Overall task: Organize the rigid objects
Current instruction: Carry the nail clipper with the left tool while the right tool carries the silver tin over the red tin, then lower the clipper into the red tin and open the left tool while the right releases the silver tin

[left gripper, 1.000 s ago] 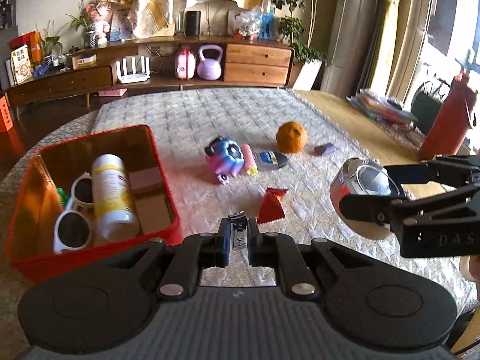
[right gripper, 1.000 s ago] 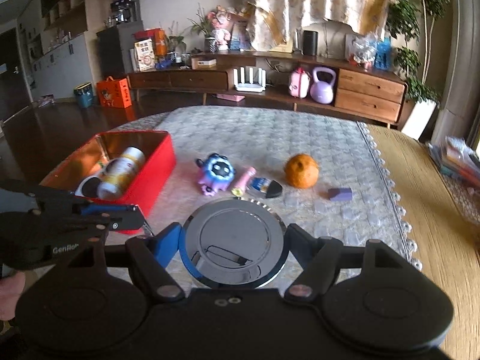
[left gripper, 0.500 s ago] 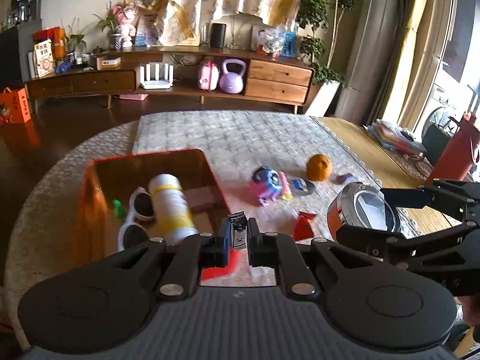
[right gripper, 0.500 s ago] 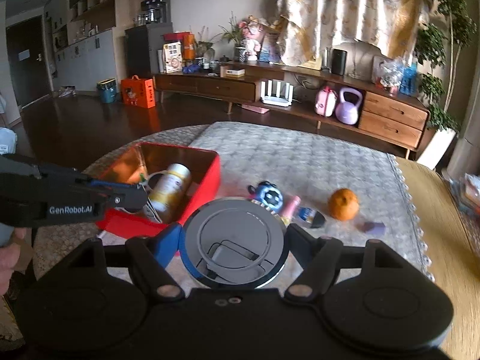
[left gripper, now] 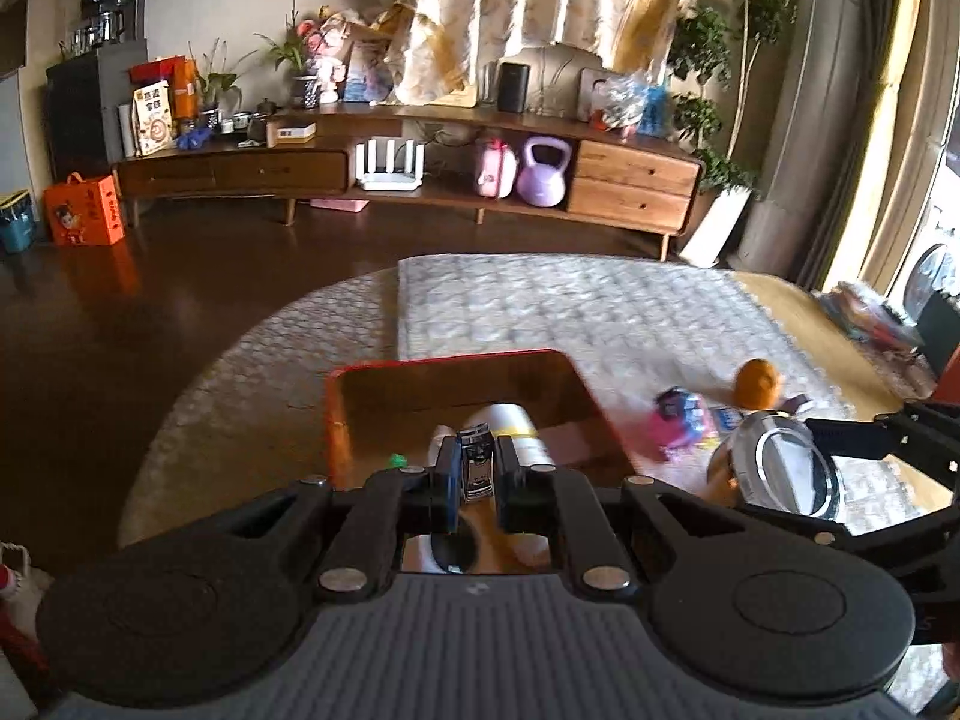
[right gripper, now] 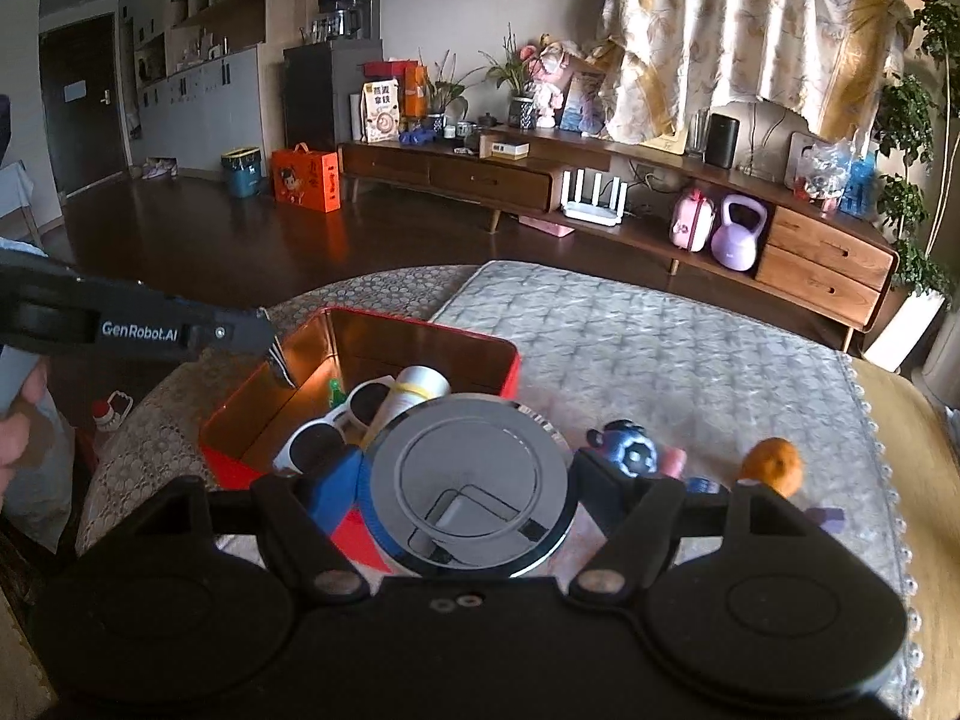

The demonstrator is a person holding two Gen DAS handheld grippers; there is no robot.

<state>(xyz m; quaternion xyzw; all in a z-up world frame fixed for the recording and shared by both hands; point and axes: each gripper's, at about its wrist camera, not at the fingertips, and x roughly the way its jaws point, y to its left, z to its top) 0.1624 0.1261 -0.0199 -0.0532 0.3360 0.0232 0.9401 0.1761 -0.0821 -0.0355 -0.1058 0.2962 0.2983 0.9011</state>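
The red box [right gripper: 510,363] is open on top; sunglasses [right gripper: 336,426] and a white bottle [right gripper: 420,387] fill its near part, the far part is free. The table [right gripper: 690,354] behind is bare.

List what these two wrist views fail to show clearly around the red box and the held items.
- Red box floor, left wrist view: the near part is hidden behind the left gripper and its nail clipper.
- White sunglasses, right wrist view: partly covered by the round metal tin in the right gripper.
- Blue and pink toy, left wrist view: motion blurred.
- Small green item, right wrist view: too small to identify.
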